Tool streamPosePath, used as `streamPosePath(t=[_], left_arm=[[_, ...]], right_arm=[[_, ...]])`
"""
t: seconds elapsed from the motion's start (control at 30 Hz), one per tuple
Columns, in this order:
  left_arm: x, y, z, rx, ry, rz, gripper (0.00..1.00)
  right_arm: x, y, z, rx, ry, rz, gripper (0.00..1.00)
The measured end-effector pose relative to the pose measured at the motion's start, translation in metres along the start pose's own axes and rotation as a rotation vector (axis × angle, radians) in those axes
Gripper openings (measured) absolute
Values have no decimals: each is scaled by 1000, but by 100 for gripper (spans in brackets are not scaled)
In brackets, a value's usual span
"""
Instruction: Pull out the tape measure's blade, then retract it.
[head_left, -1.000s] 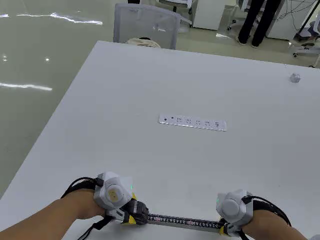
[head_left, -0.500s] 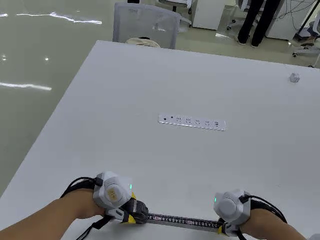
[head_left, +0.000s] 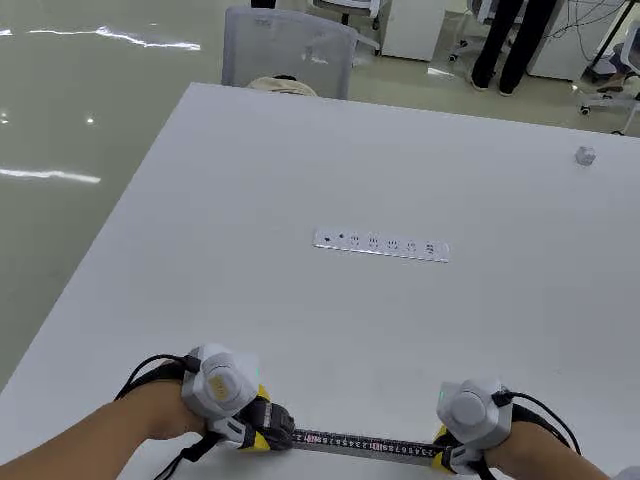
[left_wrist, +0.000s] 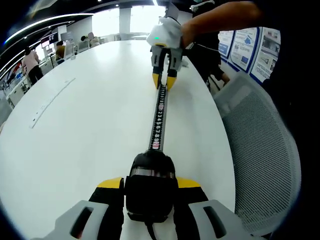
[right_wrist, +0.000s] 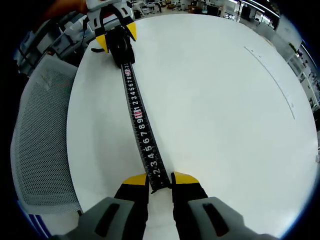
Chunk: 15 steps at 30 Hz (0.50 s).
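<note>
The black tape measure case (left_wrist: 150, 182) lies at the table's near edge, with my left gripper (left_wrist: 150, 192) shut on it between its yellow-tipped fingers. Its blade (left_wrist: 159, 110) runs flat along the table to my right gripper (left_wrist: 164, 80). In the right gripper view, my right gripper (right_wrist: 160, 184) is shut on the blade's end hook, and the numbered blade (right_wrist: 137, 117) stretches away to the case (right_wrist: 120, 45). In the head view, the case (head_left: 278, 432) sits at lower left in my left gripper (head_left: 262, 432), the blade (head_left: 365, 445) spans to my right gripper (head_left: 442, 460).
A white power strip (head_left: 380, 244) lies mid-table. A small grey object (head_left: 585, 156) sits at the far right. A mesh chair (head_left: 288, 50) stands at the far end, another chair (right_wrist: 42, 135) by the near edge. A person (head_left: 510, 40) stands in the background.
The head view has shifted a little. The grippers and the drawn-out blade stay about where they were.
</note>
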<state>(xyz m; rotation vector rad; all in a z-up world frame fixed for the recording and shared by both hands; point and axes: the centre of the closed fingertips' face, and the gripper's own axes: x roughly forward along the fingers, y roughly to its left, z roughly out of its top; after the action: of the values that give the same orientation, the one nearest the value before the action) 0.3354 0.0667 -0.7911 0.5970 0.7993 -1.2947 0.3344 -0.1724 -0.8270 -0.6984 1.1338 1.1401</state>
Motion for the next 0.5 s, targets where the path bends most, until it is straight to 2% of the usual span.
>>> streamPosePath(t=[0.13,0.27,0.37,0.43,0.5], left_arm=[[3,0,-5,6,30,7,36],[-1,3,-5,-10,20,12,37],[-7,8,-5,-31,18,33,45],[-12,9,-4,-56,0,39,52],[-15,10,-3,-67,-12,49,58]], right_arm=[[2,2,1,-49,3,-11,18],[-2,-1,1,-40,-5,-23,20],[-6,-2,2,-14,-16,-28,26],[-8,-4,2,12,-27,-39,34],[-11,-3,2,45,-38,-36,37]])
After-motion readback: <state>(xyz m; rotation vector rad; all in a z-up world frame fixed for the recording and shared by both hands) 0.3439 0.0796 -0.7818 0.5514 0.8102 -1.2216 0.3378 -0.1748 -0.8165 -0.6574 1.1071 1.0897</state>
